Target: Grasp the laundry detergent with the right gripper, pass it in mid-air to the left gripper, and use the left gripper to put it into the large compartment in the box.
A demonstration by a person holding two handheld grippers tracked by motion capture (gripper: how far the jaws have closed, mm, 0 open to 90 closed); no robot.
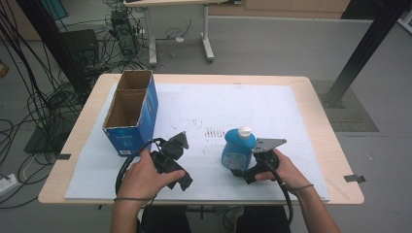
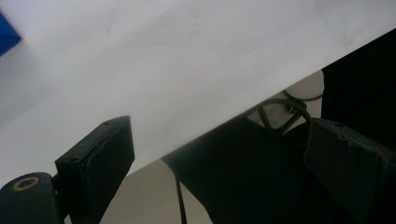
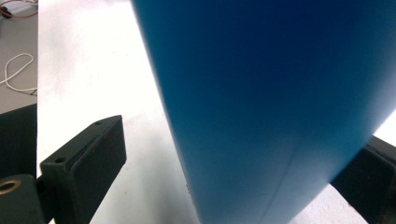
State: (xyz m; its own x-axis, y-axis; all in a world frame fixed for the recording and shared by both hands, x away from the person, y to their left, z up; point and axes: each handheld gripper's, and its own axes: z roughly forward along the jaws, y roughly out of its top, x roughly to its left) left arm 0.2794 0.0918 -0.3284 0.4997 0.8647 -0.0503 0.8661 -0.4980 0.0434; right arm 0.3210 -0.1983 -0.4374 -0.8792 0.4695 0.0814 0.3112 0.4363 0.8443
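A blue bottle (image 1: 238, 149) with a white cap stands upright on the white sheet (image 1: 214, 104), right of the middle near the front. My right gripper (image 1: 241, 171) is open low around the bottle (image 3: 280, 93). Its left jaw stands clear of the bottle's side, and the right jaw is at the bottle's other side. My left gripper (image 1: 181, 178) rests near the front edge, left of the bottle. In the left gripper view, the left gripper (image 2: 219, 130) is open with nothing between its jaws and looks across the sheet's front edge.
An open blue cardboard box (image 1: 131, 109) with two compartments stands at the sheet's left side; its corner (image 2: 7, 37) shows in the left gripper view. The wooden table (image 1: 318, 121) borders the sheet. Cables and a desk are on the floor behind.
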